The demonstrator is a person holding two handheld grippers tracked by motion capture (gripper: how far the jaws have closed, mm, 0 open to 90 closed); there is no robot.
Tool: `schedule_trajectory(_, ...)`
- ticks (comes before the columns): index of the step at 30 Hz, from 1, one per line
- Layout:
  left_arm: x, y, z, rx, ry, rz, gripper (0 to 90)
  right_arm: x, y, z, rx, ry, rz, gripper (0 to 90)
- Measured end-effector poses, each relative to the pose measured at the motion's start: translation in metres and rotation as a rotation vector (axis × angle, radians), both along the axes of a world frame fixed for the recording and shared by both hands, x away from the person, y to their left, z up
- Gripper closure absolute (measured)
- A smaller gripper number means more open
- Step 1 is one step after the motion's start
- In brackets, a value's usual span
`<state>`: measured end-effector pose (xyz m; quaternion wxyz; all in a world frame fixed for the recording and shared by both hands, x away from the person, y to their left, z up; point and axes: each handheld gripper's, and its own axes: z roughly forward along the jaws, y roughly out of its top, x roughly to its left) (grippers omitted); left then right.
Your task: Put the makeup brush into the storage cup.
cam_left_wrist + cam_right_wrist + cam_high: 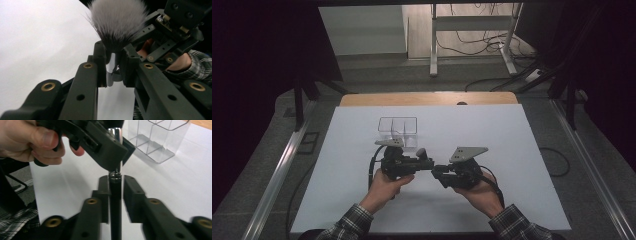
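A makeup brush (422,152) with a grey-white bristle head (117,22), a silver ferrule (115,132) and a black handle (115,202) hangs between both grippers above the white table. My left gripper (428,164) is shut on the ferrule, just below the bristles. My right gripper (115,187) faces it from the right. The black handle stands between its jaws, and a thin gap shows beside one pad. A person's hands hold both grippers close together near the table's middle.
A clear plastic organizer (398,131) with compartments stands on the white table sheet (512,150) just behind the left gripper. The table's wooden edge (427,98) runs along the far side, with a metal frame and cables on the floor beyond.
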<state>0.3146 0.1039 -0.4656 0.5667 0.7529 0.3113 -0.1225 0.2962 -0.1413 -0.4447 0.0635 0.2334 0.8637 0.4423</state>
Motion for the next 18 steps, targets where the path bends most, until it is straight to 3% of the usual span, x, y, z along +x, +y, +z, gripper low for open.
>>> schedule_trajectory(3, -0.0006, 0.0000, 0.0010, 0.011, -0.009, 0.004, 77.2, 0.0003, -0.0004, -0.0012, -0.014, -0.008, -0.002, 62.9)
schedule_trajectory(7, -0.0008, 0.0009, 0.0014, 0.022, -0.023, 0.004, 77.1, 0.0012, -0.0012, -0.0029, -0.040, -0.012, 0.000, 51.7)
schedule_trajectory(13, -0.0013, 0.0028, 0.0019, 0.036, -0.036, 0.018, 77.1, 0.0029, -0.0032, -0.0065, -0.068, 0.003, -0.005, 44.2)
schedule_trajectory(18, -0.0030, 0.0054, 0.0051, 0.069, -0.072, 0.036, 77.1, 0.0047, -0.0078, -0.0093, -0.089, 0.019, -0.012, 39.9)
